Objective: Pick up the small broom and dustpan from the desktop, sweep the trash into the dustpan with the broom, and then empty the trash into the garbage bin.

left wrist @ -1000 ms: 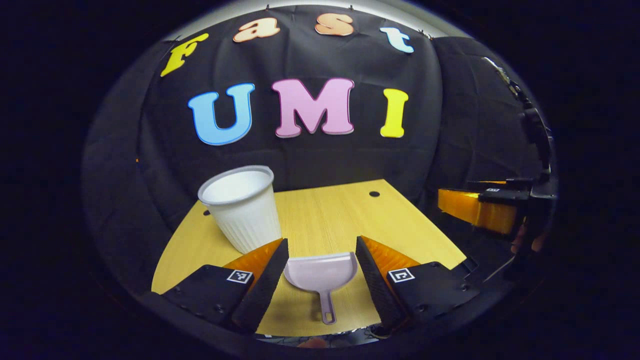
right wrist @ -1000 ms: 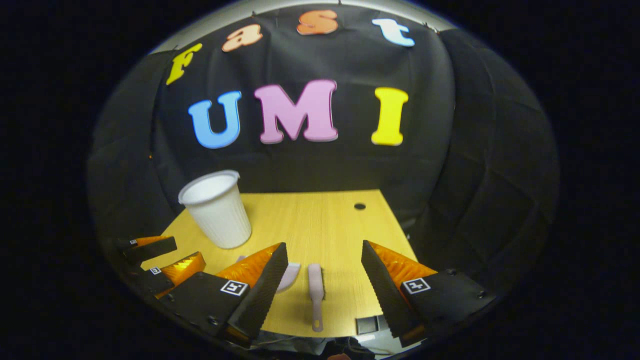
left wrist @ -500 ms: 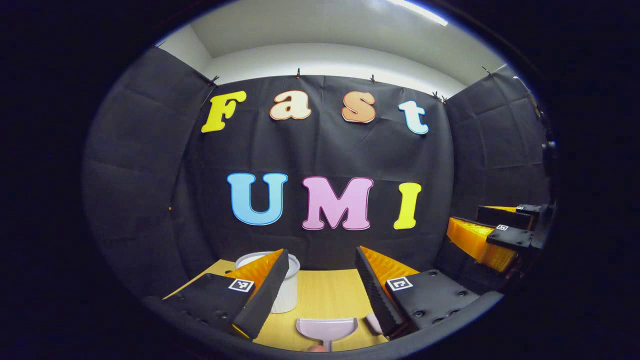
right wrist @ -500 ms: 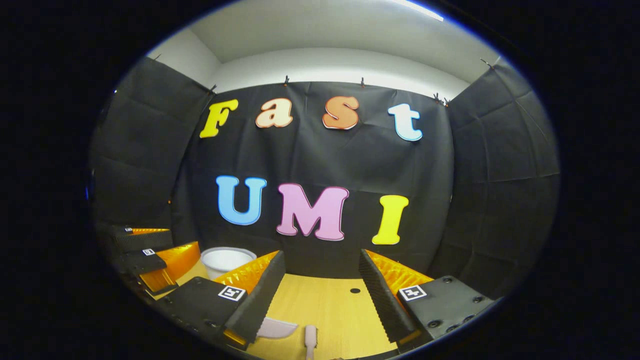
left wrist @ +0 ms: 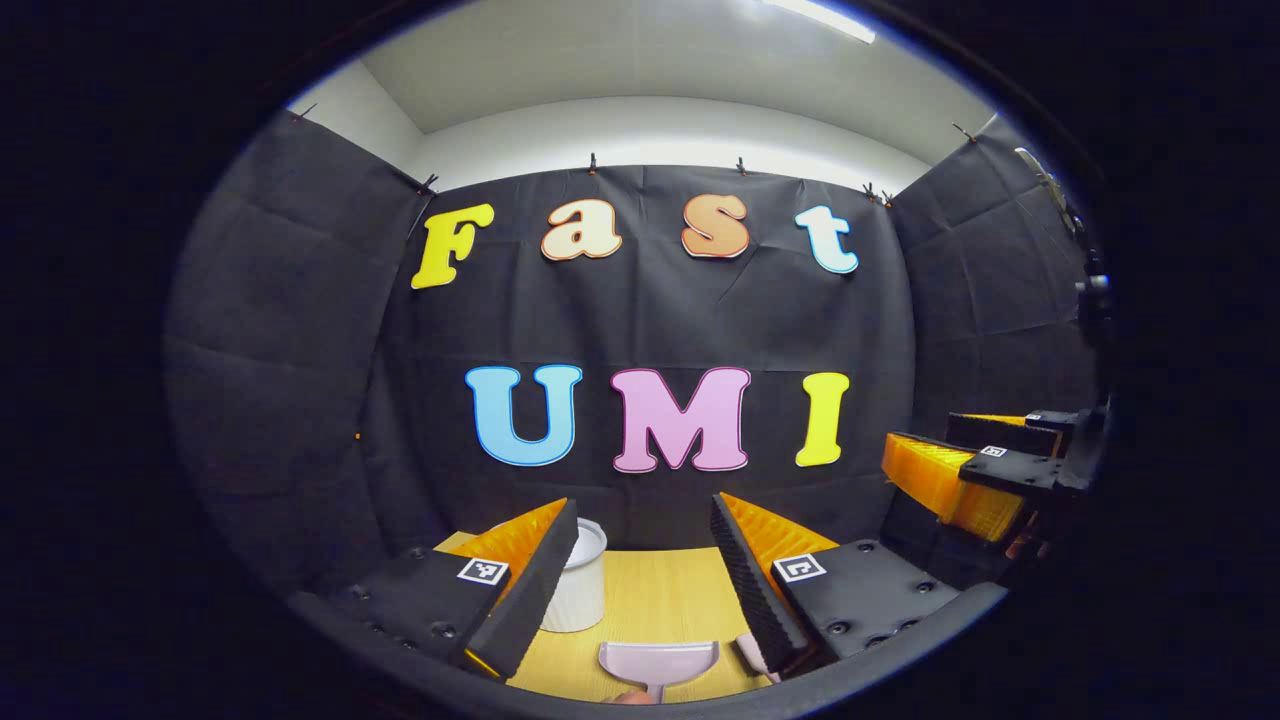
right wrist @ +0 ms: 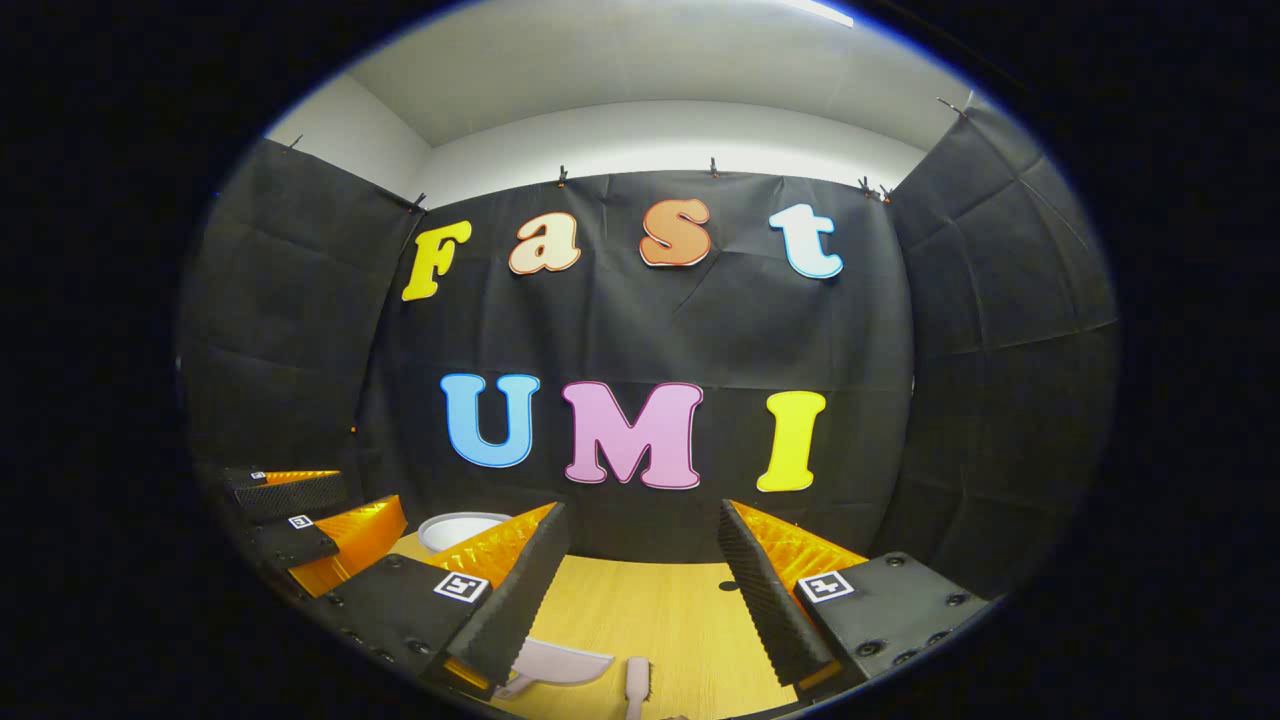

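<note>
Both grippers [left wrist: 640, 560] [right wrist: 640, 570] wide open, w/ nothing held.

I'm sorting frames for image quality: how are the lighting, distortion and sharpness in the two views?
Left gripper view: a ceiling light glares at the top, fisheye bends the wall edges, the image is sharp, and the dustpan and white cup sit low, partly cut off. Right gripper view: the same bright ceiling, strong bending, no motion blur; the broom is cropped at the bottom edge on the evenly lit desktop.
</note>
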